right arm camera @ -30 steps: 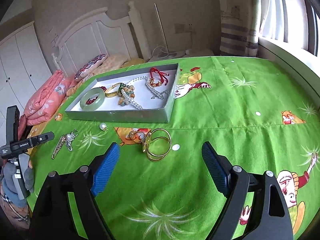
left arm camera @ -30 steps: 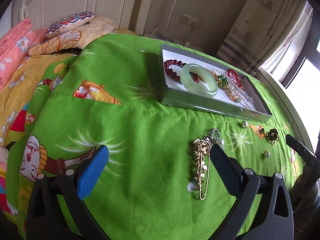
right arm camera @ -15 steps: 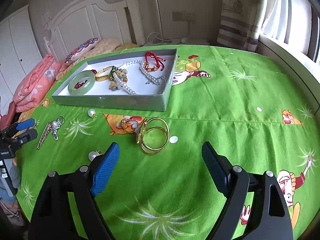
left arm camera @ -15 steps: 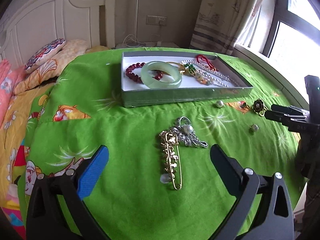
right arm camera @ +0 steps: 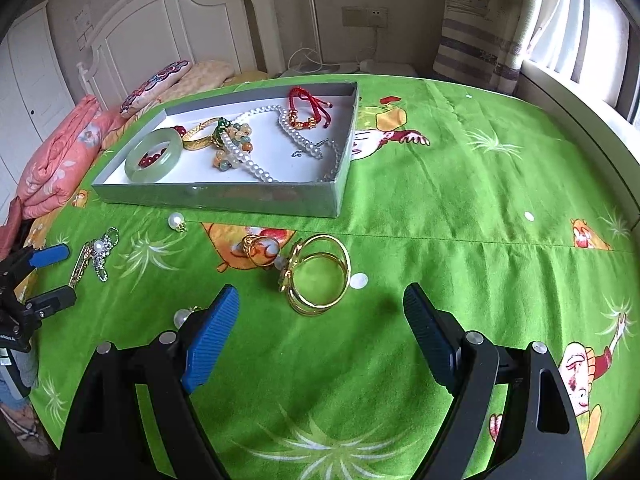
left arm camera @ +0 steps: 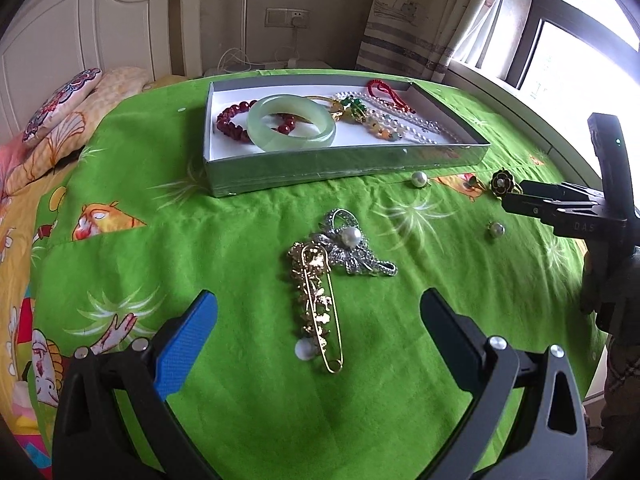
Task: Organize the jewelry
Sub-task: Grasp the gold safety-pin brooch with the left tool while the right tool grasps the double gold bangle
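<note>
Nearest in the left wrist view, the left hand-held gripper point(left arm camera: 318, 320) is held spread wide with nothing between its fingers, low over the green bedspread point(left arm camera: 200, 248). Just ahead of it, a long gold brooch pin point(left arm camera: 320, 308) is laid lengthwise on the cloth, a small pearl at its near end, and its far end is touched by a silver brooch point(left arm camera: 352, 250) set with a pearl. In the right wrist view, the right hand-held gripper point(right arm camera: 320, 316) is likewise released and empty, and a gold double bangle point(right arm camera: 320, 276) is seen just ahead of its fingers, tilted on the bedspread. A gold ring with a pearl point(right arm camera: 260, 249) is placed just beside the bangle, and a loose pearl earring point(right arm camera: 182, 316) is found beside the blue finger pad point(right arm camera: 210, 336). Farther out, another pearl earring point(right arm camera: 176, 221) is seen near the front wall of the silver tray point(right arm camera: 224, 200), and a black flower brooch point(left arm camera: 502, 182) lies near the tip of the other gripper as seen from the left wrist. Inside the tray (a shallow box with a white floor) are gathered a pale green jade bangle point(left arm camera: 291, 128), resting partly on a dark red bead bracelet point(left arm camera: 232, 122), a gold bangle point(right arm camera: 200, 140), a white pearl necklace point(right arm camera: 256, 160), a string of mixed coloured beads point(right arm camera: 236, 148) and a red cord bracelet point(right arm camera: 308, 110). Beyond the tray, pillows point(right arm camera: 156, 86) are piled against a white headboard point(right arm camera: 160, 28).
</note>
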Demonstrator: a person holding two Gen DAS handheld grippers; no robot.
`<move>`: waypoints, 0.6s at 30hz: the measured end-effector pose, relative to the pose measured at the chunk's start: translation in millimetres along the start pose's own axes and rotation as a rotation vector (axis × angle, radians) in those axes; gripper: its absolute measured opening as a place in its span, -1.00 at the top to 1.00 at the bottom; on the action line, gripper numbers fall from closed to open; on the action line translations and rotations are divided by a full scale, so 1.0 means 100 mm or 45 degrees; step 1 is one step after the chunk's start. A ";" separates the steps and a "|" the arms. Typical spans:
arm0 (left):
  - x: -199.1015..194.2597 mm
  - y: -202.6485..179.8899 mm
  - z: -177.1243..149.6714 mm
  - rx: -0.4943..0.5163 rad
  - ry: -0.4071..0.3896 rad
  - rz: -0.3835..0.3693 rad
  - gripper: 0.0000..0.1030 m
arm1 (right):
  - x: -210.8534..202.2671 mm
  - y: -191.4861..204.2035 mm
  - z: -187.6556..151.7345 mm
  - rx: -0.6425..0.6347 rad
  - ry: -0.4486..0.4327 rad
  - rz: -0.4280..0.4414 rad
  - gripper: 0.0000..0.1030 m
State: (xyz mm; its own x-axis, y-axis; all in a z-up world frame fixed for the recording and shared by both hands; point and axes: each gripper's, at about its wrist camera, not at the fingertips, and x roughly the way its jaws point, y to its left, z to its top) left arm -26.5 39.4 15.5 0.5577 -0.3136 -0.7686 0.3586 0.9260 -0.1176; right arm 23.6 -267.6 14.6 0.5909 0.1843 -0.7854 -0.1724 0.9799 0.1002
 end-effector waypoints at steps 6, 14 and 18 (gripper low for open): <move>0.03 -0.02 0.00 0.016 0.025 0.007 -0.95 | 0.11 0.09 0.07 -0.041 0.031 -0.044 -0.58; 0.14 -0.16 0.00 0.119 0.095 0.119 -0.96 | 0.10 0.12 0.05 -0.068 -0.006 -0.088 -0.15; 0.14 -0.15 0.00 0.117 0.094 0.118 -0.96 | 0.07 0.11 0.04 -0.070 -0.027 -0.099 0.23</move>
State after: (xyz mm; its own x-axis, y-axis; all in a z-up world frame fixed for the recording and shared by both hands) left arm -24.3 21.6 6.5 0.5362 -0.2081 -0.8181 0.3769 0.9262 0.0114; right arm 28.9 -254.8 12.8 0.6206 0.1102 -0.7763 -0.1683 0.9857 0.0055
